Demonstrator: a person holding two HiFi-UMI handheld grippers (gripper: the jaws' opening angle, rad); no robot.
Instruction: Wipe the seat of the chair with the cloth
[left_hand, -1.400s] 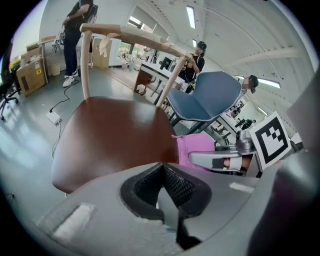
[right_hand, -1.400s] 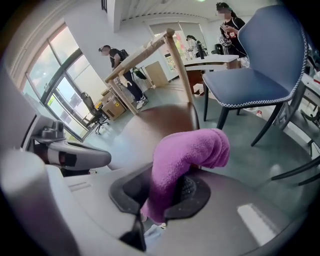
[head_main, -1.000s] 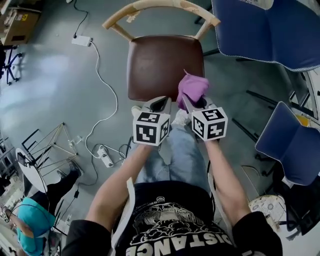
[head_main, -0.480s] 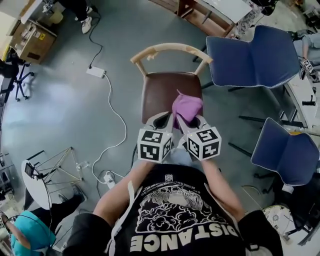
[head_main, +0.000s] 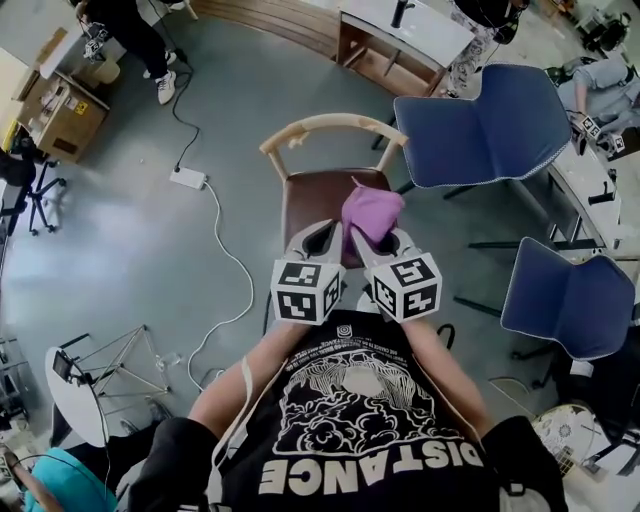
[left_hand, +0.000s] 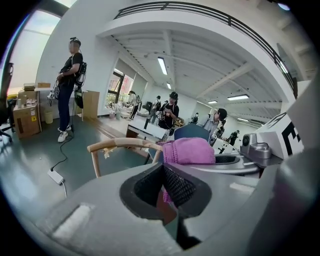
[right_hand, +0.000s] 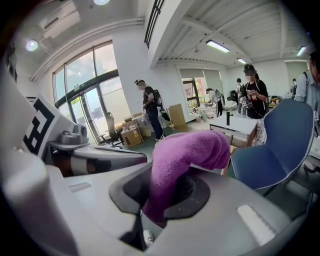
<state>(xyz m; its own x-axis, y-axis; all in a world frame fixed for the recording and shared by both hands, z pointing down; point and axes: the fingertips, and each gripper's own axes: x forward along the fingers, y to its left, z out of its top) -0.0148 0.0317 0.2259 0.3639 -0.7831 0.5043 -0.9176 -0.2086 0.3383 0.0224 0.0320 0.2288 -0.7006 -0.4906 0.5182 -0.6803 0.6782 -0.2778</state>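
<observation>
Head view: right gripper (head_main: 376, 238) clamps the cloth (head_main: 372, 211) over the chair (head_main: 308, 198) seat. The left gripper (head_main: 324, 234), at its nine o'clock, is closed on nothing.

Grey floor (head_main: 130, 240), blue chairs (head_main: 490, 125), tall windows (right_hand: 85, 110), ceiling strip lights (left_hand: 161, 65)

The word "DISTANCE" was printed in white capitals across the black T-shirt (head_main: 350, 400) of the person, and it was seen upside down in the head view, next to a white drawing. Black-and-white square markers, without letters or numbers, were carried on the cubes of the left gripper (head_main: 325, 238) and the right gripper (head_main: 380, 238). A yellow label was borne by the cardboard box (head_main: 62, 115) at the upper left, but its print was too small to be read.
</observation>
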